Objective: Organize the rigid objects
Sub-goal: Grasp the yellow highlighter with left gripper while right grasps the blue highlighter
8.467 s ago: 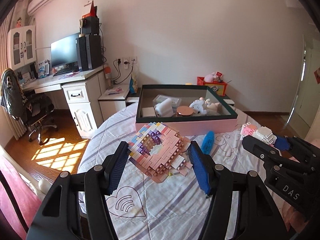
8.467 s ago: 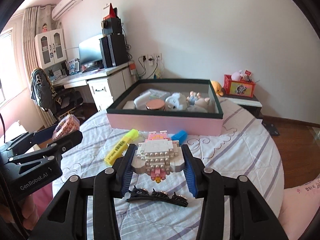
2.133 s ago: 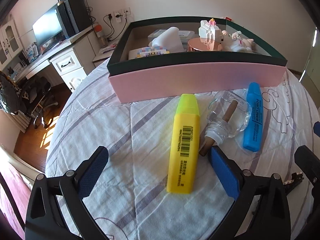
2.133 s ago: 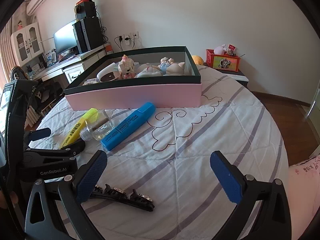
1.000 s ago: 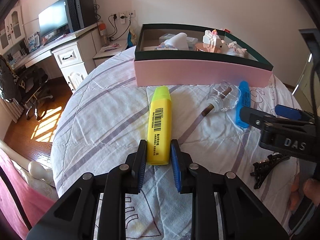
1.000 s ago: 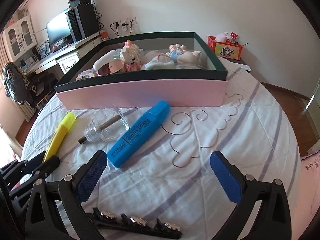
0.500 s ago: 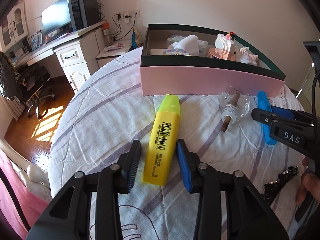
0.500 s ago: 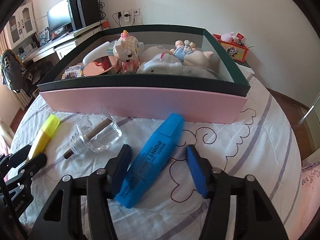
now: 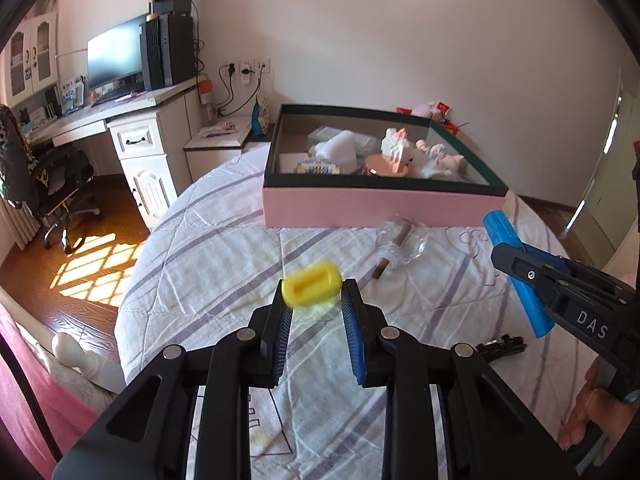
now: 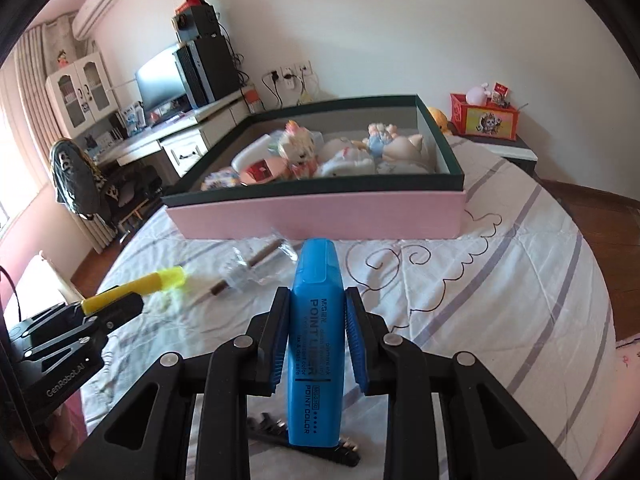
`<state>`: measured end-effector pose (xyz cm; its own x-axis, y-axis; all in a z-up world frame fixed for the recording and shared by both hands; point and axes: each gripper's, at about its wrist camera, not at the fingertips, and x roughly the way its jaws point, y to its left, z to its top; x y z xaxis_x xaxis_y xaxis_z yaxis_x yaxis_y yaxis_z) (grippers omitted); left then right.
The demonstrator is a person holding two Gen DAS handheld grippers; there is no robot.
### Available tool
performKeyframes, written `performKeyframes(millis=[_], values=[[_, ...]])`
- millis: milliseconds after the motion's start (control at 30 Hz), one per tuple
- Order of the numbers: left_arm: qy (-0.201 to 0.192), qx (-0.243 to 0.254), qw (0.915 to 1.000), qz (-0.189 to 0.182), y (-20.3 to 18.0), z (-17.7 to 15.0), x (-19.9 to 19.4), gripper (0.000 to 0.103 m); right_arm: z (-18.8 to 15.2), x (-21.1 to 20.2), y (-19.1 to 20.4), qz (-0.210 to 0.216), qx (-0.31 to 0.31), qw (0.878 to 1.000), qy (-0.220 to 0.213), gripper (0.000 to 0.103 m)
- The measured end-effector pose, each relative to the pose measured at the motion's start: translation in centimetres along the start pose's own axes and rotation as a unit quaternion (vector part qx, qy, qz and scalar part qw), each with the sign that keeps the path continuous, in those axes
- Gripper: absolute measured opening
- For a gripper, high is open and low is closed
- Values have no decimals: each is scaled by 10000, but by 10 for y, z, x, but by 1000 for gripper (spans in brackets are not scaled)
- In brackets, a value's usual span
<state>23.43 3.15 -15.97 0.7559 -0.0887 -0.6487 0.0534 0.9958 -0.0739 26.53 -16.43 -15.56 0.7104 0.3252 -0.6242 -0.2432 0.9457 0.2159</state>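
My left gripper (image 9: pixel 313 304) is shut on a yellow highlighter (image 9: pixel 312 289) and holds it above the bed, its end pointing at the camera. It also shows in the right wrist view (image 10: pixel 138 284). My right gripper (image 10: pixel 316 312) is shut on a blue highlighter (image 10: pixel 316 336), lifted off the bed; it also shows in the left wrist view (image 9: pixel 514 264). The pink box with a dark green rim (image 9: pixel 380 204) stands ahead, holding block figures and toys. It also shows in the right wrist view (image 10: pixel 320 216).
A clear glass bottle with a brown stopper (image 9: pixel 400 246) lies on the striped bedcover in front of the box. A black hair clip (image 10: pixel 304 444) lies under the right gripper. A desk with a monitor (image 9: pixel 116 60) stands at the left.
Both grippers have shut on their highlighters and lifted them off the bedcover. Half a second ago the pens still lay on the bed between open jaws.
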Motion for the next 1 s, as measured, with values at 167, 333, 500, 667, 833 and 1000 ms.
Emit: performKeyframes(millis=[167,333,500,667,833,1000], values=[[-597,126,9980,-151,-19,10,-56,13,2,-62,37,70,-306,9962,-812,27],[-714,300,9959,-465,-35,9,-73,11,3,-100,62,-113,-712,9893,-1267,27],[190,-64,9972,-721,-21,-10,-28,10,-11,-71,42,-149,-419,9965,-704,27],[574,-143,9947,-841,-26,-23,-2,12,-29,-47,21,-26,-116,9992,-371,27],[867,-60,9933,-762,-47,-31,21,25,-34,-40,14,-1,-86,9996,-276,27],[1139,-136,9919,-542,-51,-34,49,36,-37,-31,4,-4,-41,9999,-148,27]])
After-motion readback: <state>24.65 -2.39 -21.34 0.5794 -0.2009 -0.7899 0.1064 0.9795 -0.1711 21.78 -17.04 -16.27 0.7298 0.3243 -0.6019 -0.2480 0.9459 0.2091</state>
